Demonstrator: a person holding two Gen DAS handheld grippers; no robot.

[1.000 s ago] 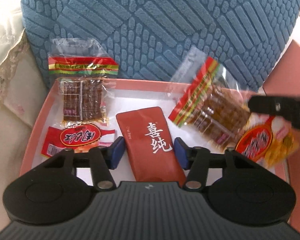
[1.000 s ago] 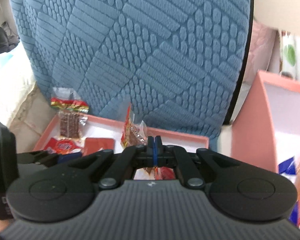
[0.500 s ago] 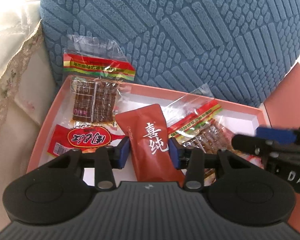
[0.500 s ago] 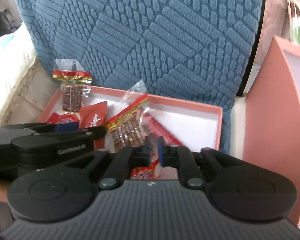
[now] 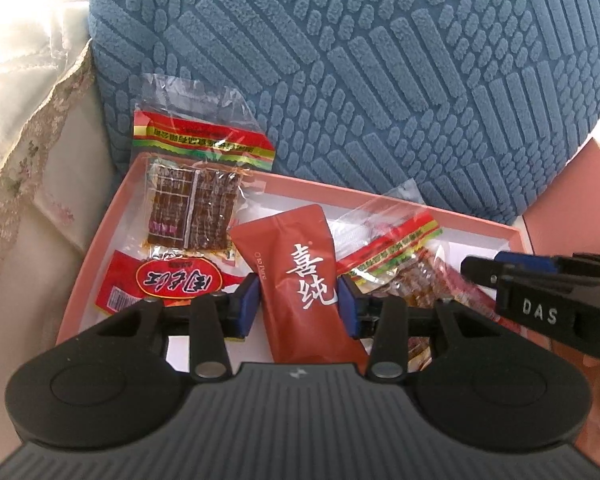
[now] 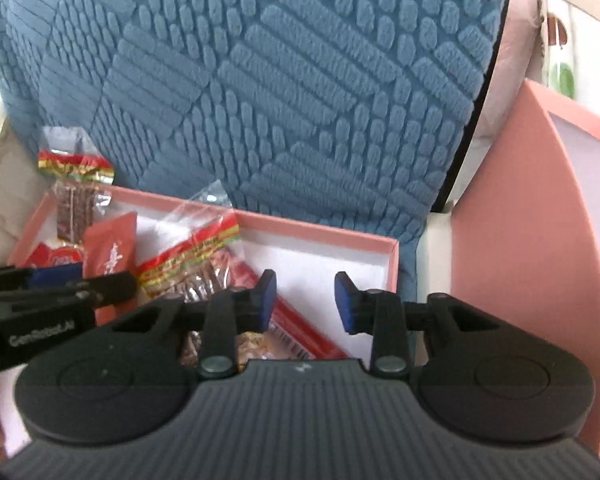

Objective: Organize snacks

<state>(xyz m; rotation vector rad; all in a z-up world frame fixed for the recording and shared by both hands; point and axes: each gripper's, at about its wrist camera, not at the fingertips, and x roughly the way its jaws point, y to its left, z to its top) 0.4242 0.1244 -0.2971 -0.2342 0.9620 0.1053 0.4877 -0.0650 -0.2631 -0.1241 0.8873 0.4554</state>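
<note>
Right gripper point(image 6: 305, 300) jaws apart over pink box point(image 6: 392, 256).

Tray point(image 5: 100, 240) stands in front of the cushion point(image 5: 340, 80). In the tray: jerky packet point(image 5: 192, 208) at far left, leaning over the back rim; flat pouch point(image 5: 300, 280) at centre; oval-label packet point(image 5: 160, 284) near left, below the jerky packet; second jerky packet point(image 5: 396, 264) right of the pouch. Box point(image 6: 512, 220) stands right of the tray.

Daylight bright, washed out at upper left (both views); fisheye bends edges; glare on clear wrappers point(image 5: 204, 100); slight softness throughout
</note>
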